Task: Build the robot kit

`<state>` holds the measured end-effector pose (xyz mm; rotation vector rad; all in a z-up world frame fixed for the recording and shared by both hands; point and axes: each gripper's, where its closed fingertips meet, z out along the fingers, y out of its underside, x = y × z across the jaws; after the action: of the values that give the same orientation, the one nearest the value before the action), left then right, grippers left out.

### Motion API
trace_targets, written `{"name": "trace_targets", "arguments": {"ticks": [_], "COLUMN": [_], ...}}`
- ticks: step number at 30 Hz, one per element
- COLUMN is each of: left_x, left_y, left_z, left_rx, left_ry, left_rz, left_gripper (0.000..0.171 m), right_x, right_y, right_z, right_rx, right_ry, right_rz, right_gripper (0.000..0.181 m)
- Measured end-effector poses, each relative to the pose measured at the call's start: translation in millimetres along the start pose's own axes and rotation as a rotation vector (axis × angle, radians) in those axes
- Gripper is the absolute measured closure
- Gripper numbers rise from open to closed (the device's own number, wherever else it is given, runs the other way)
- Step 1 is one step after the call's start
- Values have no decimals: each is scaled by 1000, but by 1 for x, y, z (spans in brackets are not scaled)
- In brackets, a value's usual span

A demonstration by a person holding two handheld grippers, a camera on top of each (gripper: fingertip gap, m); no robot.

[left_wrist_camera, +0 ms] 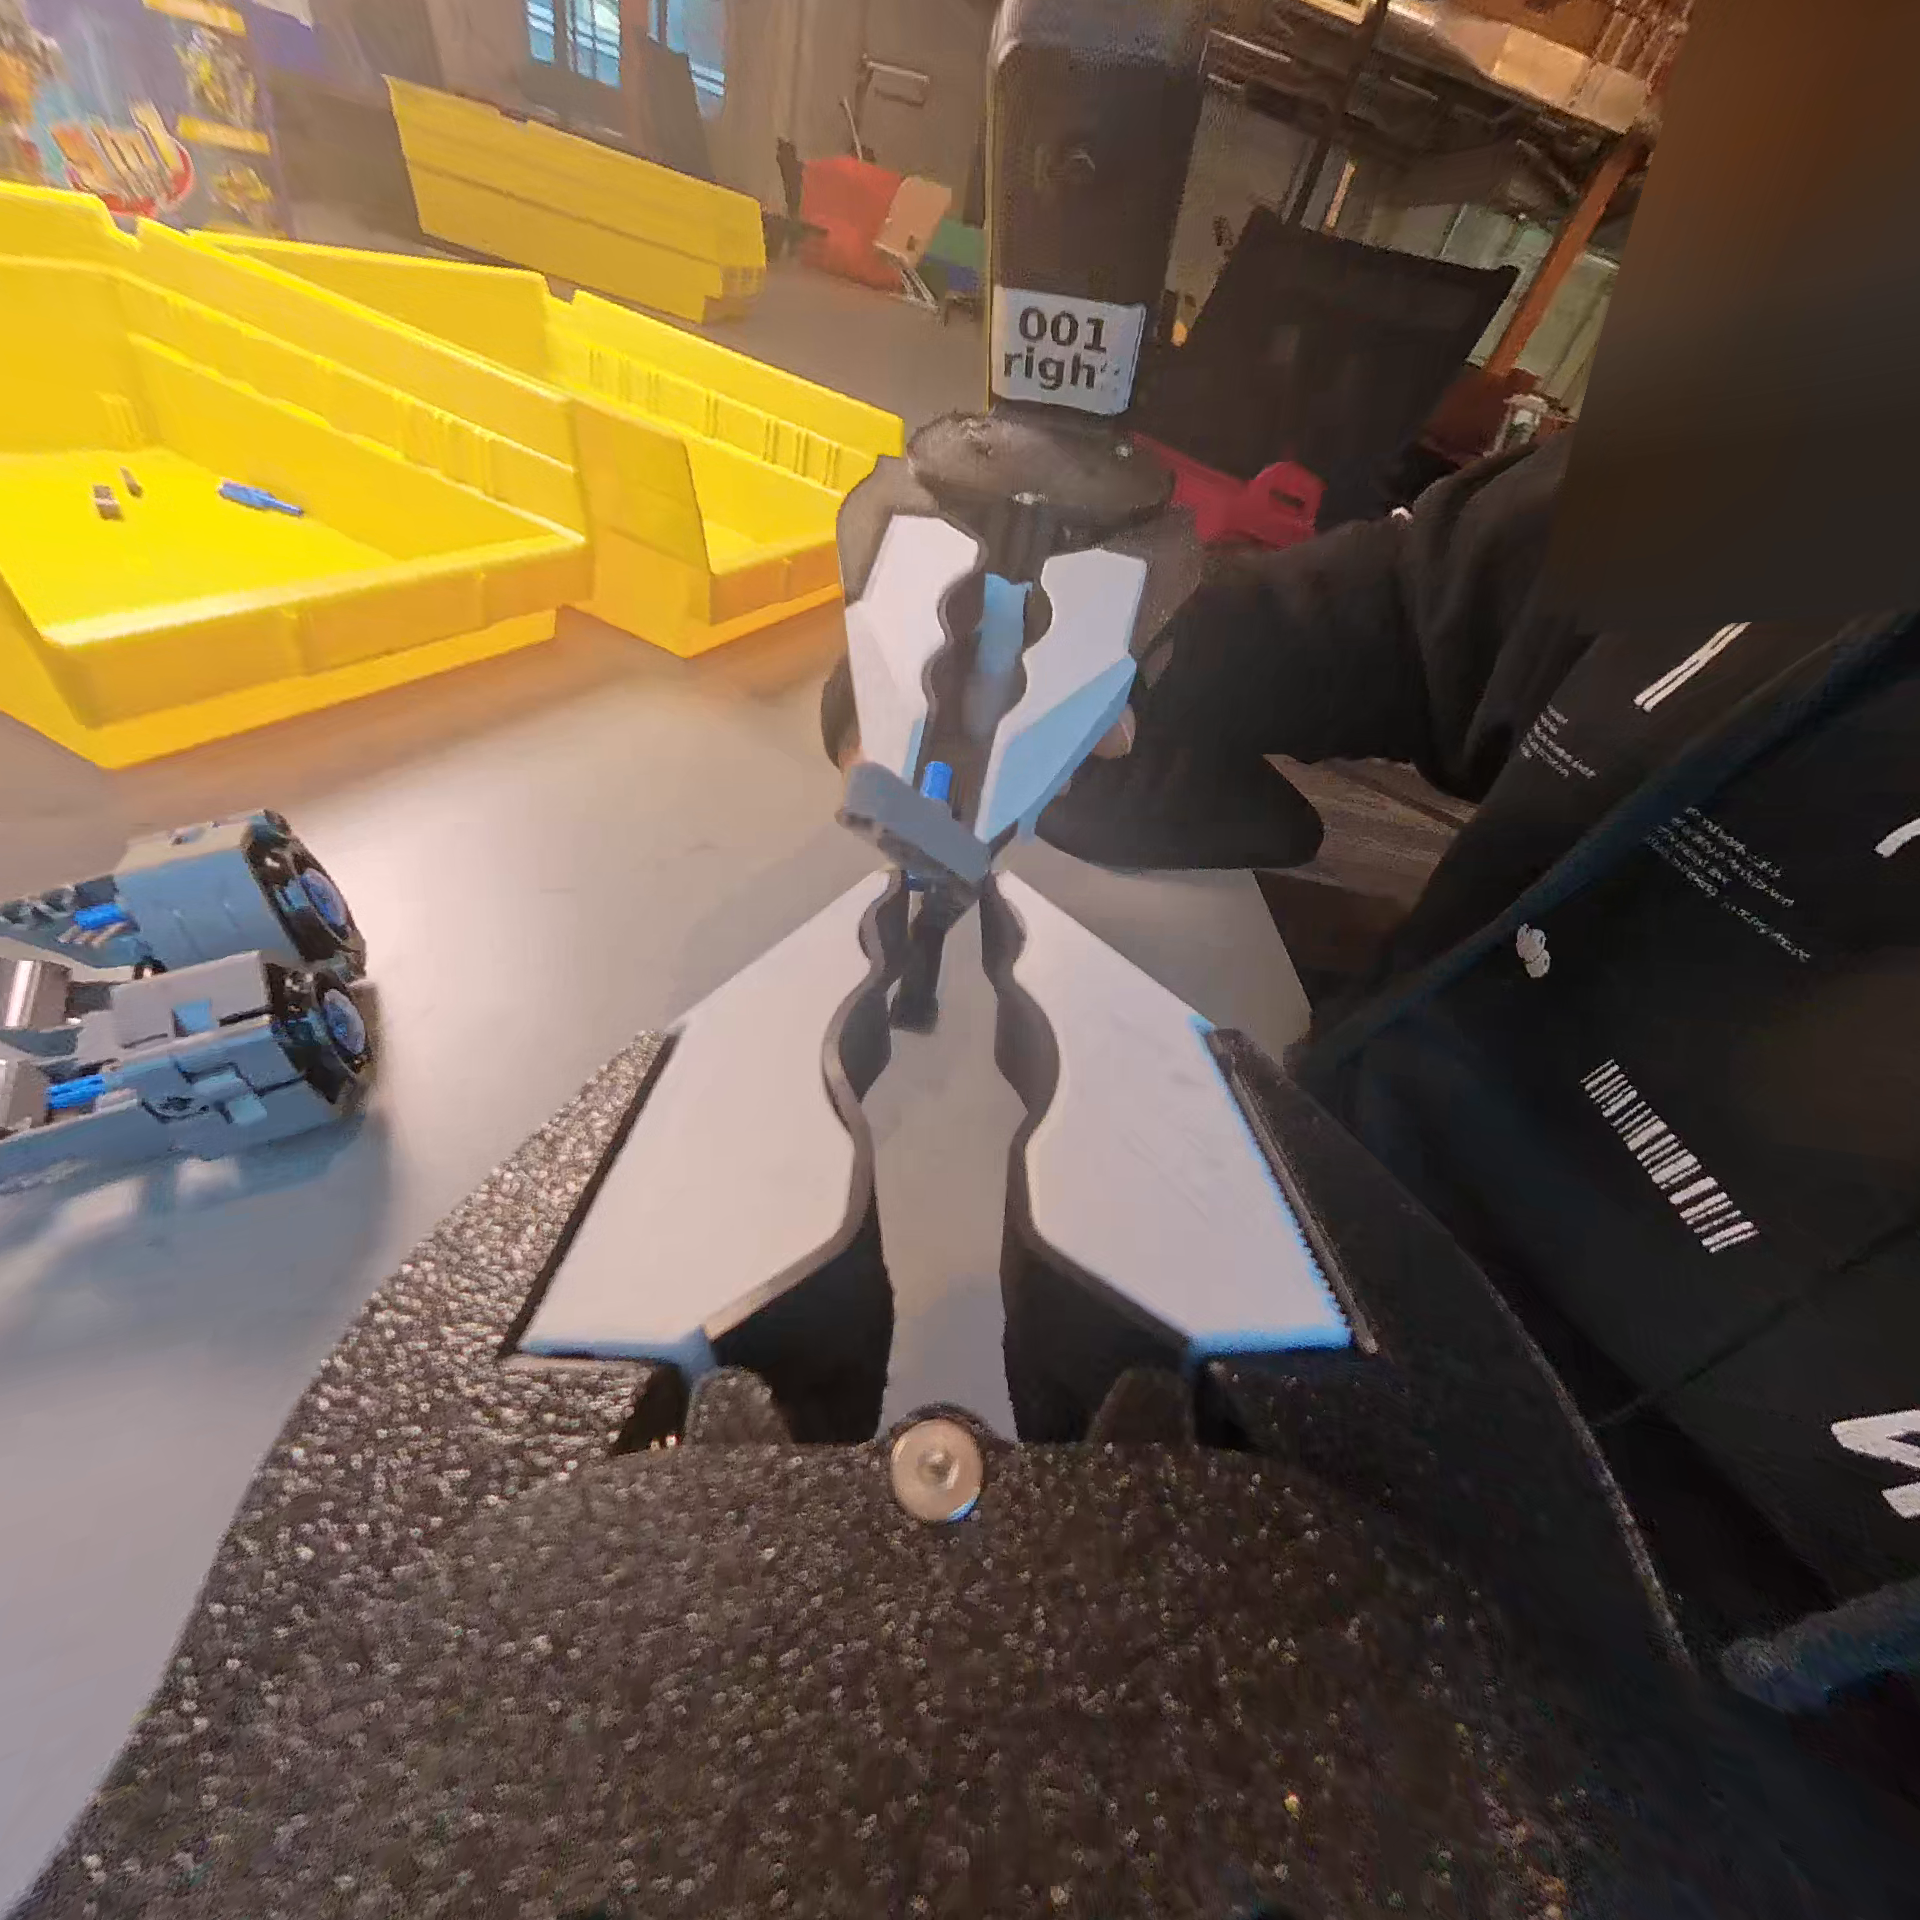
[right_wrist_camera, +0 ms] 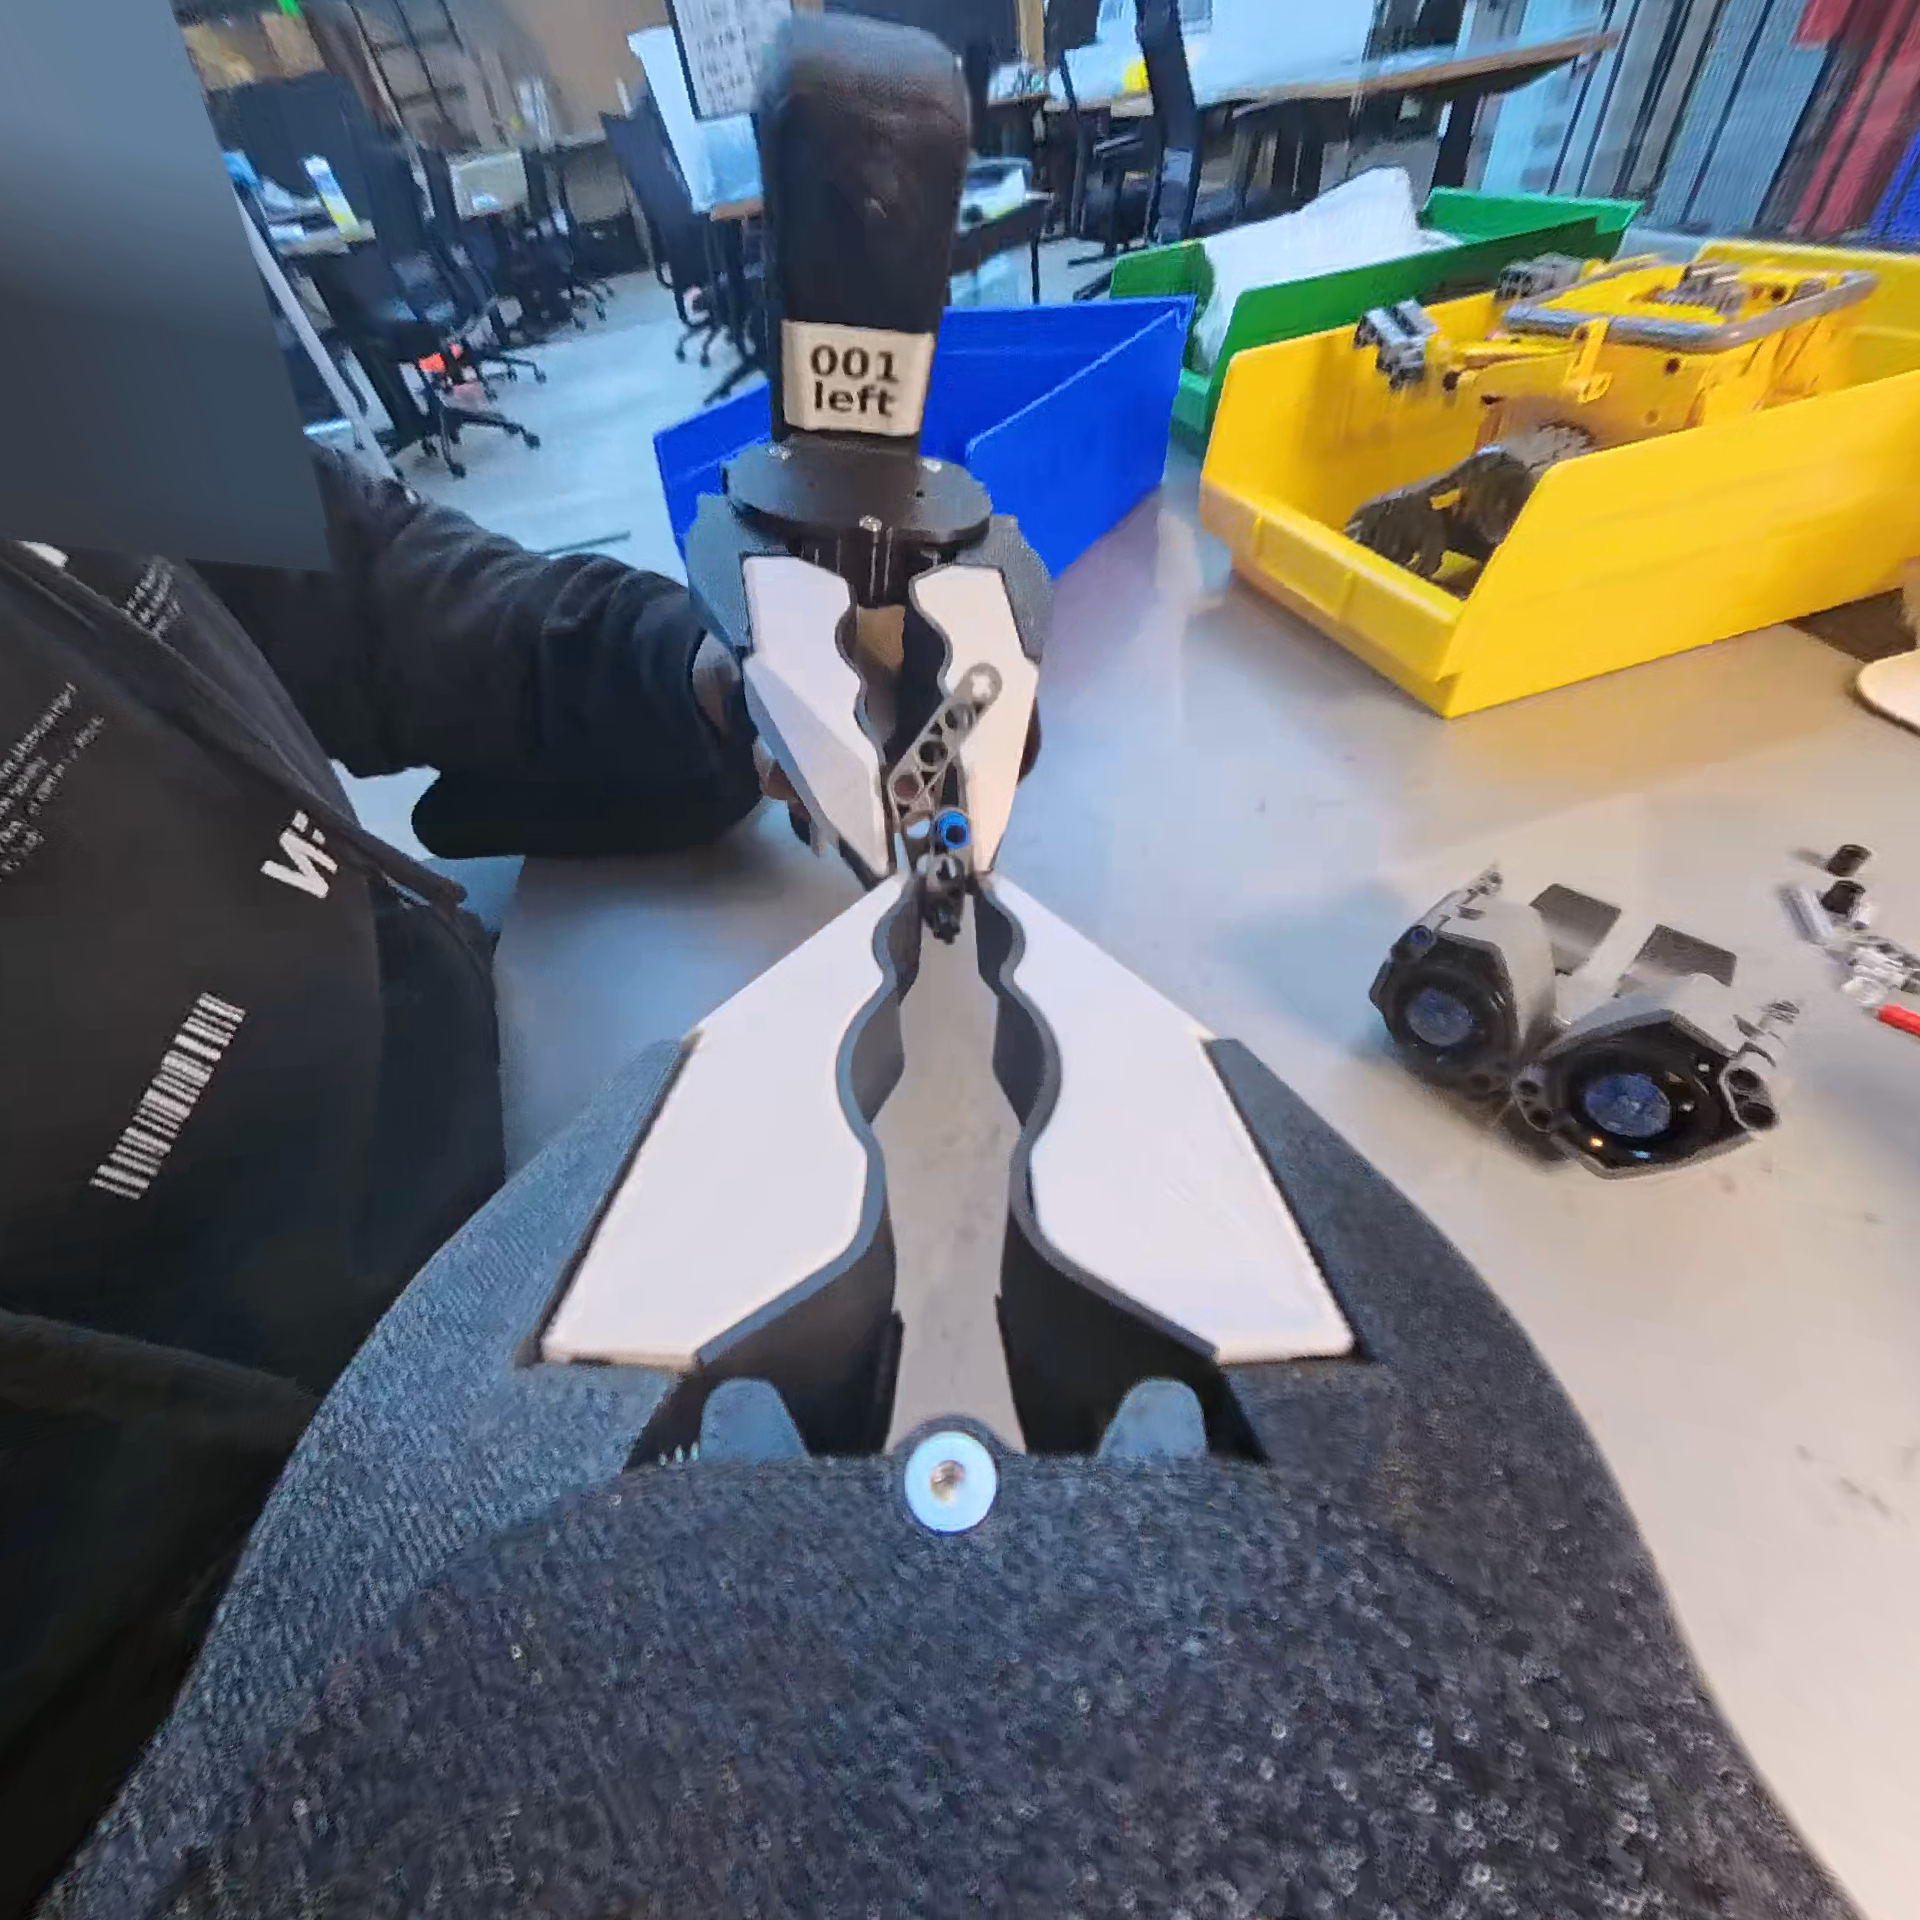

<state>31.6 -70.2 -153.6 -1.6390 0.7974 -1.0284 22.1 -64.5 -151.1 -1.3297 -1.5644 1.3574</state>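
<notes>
My two grippers meet tip to tip above a grey table [right_wrist_camera: 1247,779]. My left gripper [left_wrist_camera: 935,883] is shut on a grey holed beam [right_wrist_camera: 940,738], which also shows in the left wrist view [left_wrist_camera: 914,826]. My right gripper [right_wrist_camera: 940,883] is shut on a small black piece [right_wrist_camera: 943,906] with a blue pin [right_wrist_camera: 948,828] at its end. The pin touches the lower end of the beam. The blue pin also shows in the left wrist view [left_wrist_camera: 935,779], between the right gripper's tips. A dark part [left_wrist_camera: 920,966] hangs under the beam between my left fingers.
A grey model with two round blue-centred ends [right_wrist_camera: 1579,1049] lies on the table, and also shows in the left wrist view [left_wrist_camera: 208,987]. Yellow bins [left_wrist_camera: 260,540] stand behind it. A yellow bin of parts [right_wrist_camera: 1558,499], a blue bin [right_wrist_camera: 1070,416], a green bin [right_wrist_camera: 1351,270] and loose small parts [right_wrist_camera: 1849,914] are nearby. A person in black [left_wrist_camera: 1662,935] is close. Both grippers' tips are close together, under 4 cm apart.
</notes>
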Motion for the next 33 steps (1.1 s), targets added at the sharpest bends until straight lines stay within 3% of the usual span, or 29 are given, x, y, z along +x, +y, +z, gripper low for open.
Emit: {"name": "trace_targets", "arguments": {"ticks": [6,16,22,25,33], "left_x": [4,1,7,6,18], "left_y": [2,37,55,71,90], "left_z": [1,2,4,10,13], "left_rx": [-9,-207,-333,-418,-501], "left_ry": [0,50,36,21,146], "left_rz": [62,-40,37,74,4], "left_gripper": [158,149,136,153,164], "right_x": [-7,-7,-10,-12,-21], "right_y": [3,39,60,68,75], "right_z": [1,-12,-11,-8,-14], "right_rx": [-47,-391,-519,-548,-563], "right_ry": [-61,-124,-123,-127,-193], "right_rz": [-38,-125,-50,-42,-231], "right_gripper": [175,176,176,176,176]}}
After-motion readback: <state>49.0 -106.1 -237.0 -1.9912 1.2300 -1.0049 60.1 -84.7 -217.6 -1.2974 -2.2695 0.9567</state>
